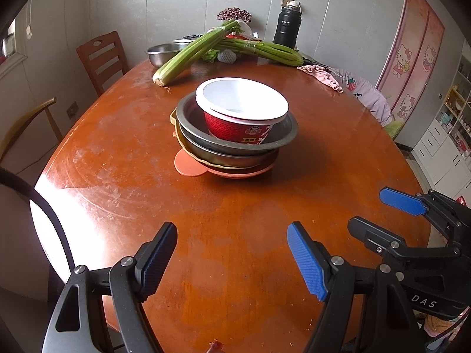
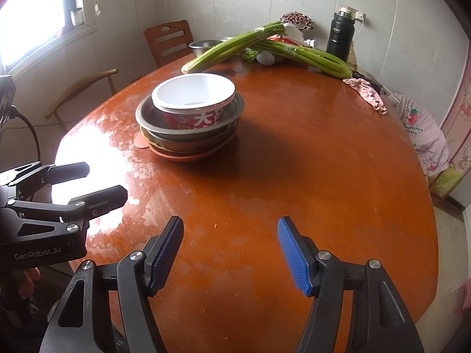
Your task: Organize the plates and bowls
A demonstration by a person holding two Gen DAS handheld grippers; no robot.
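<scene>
Both my grippers, left gripper and right gripper, jaws spread and empty; bowl stack dead ahead at 12 o'clock, slightly nearer left.

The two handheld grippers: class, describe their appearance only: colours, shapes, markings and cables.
The left gripper and right gripper look alike: black angular linkage arms with silver round pivot pins, ending in two flat fingers faced with ribbed blue pads. White lettering marks the bodies: "GenRobot.AI" on the left one, seen from the right wrist, and "DAS" on the right one. A black cable curves beside the left gripper.
</scene>
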